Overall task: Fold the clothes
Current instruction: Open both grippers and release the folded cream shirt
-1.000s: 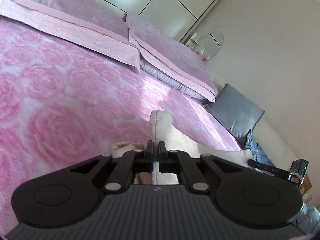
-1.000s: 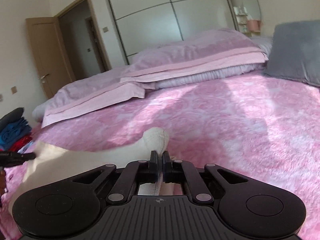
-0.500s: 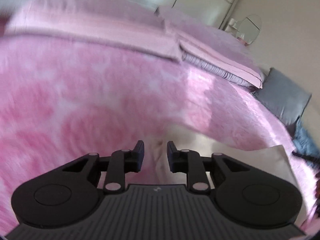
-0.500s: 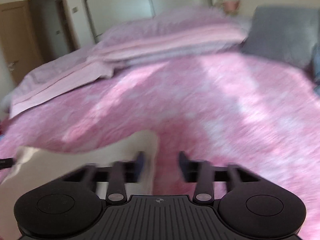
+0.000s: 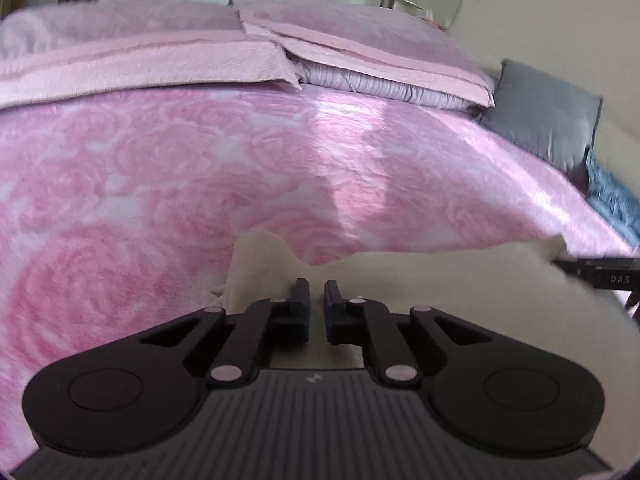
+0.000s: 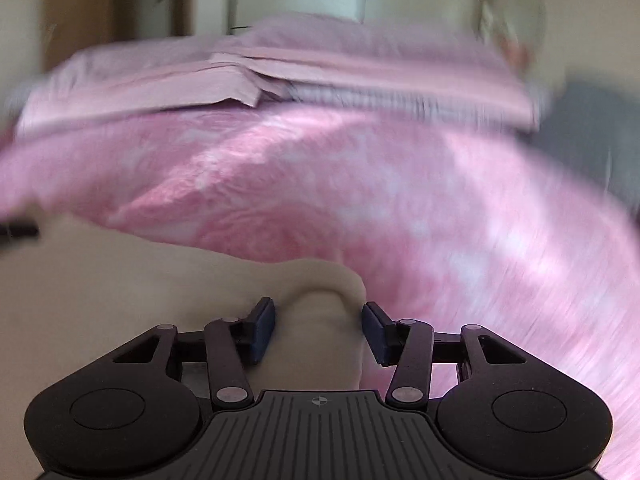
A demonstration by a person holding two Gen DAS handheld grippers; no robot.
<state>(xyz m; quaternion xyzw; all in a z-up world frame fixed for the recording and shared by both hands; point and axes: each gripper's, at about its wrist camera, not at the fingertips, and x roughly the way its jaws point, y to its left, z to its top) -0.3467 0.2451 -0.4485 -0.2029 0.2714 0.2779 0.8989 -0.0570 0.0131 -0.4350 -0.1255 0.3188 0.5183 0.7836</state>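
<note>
Motion blur smears the pillows (image 6: 360,76) and blanket (image 6: 440,200); the cream garment (image 5: 440,280) runs past the frame's edge.

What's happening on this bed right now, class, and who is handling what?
A person is folding a cream garment on a pink rose-patterned blanket with two handheld grippers. The left gripper hovers over the cloth, its jaws closing with a narrow gap between them. The right gripper is open, a bunched corner of the garment lying between its fingers but not pinched. Neither grips the cloth at this moment.
</note>
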